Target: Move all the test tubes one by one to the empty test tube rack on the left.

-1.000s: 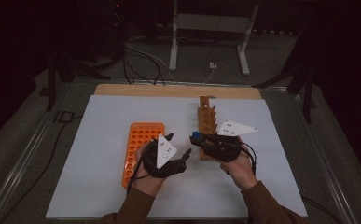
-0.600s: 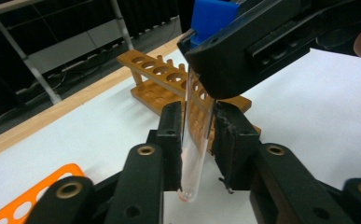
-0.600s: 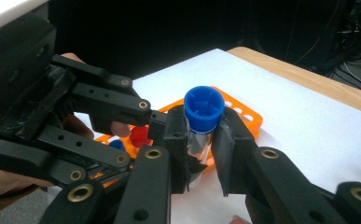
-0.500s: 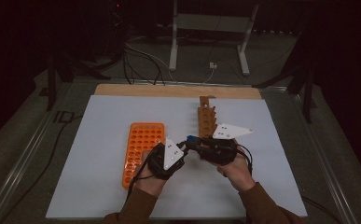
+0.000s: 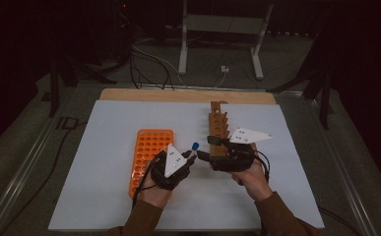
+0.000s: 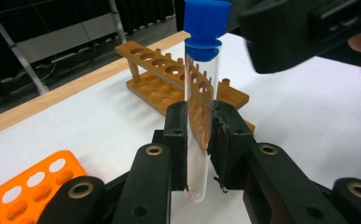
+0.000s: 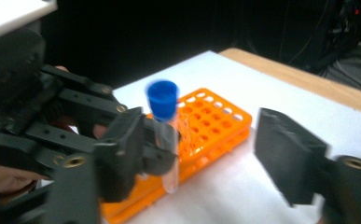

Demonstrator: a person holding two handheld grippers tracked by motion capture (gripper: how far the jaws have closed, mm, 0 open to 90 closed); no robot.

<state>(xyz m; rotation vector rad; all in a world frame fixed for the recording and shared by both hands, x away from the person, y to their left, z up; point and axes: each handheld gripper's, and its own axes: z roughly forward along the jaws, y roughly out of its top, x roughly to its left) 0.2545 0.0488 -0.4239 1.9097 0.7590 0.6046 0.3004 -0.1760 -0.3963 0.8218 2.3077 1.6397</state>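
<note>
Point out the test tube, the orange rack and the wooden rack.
test tube [image 6: 197, 116]: left gripper view, glass body.
orange rack [image 5: 151, 147]: high view, perforated top face.
wooden rack [image 5: 218, 124]: high view, top bar with holes.

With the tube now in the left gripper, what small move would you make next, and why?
Probably draw the right gripper back: its jaws have just been opening and stand apart from the test tube, which the left gripper clamps upright. Then the tube can go to the orange rack.
</note>
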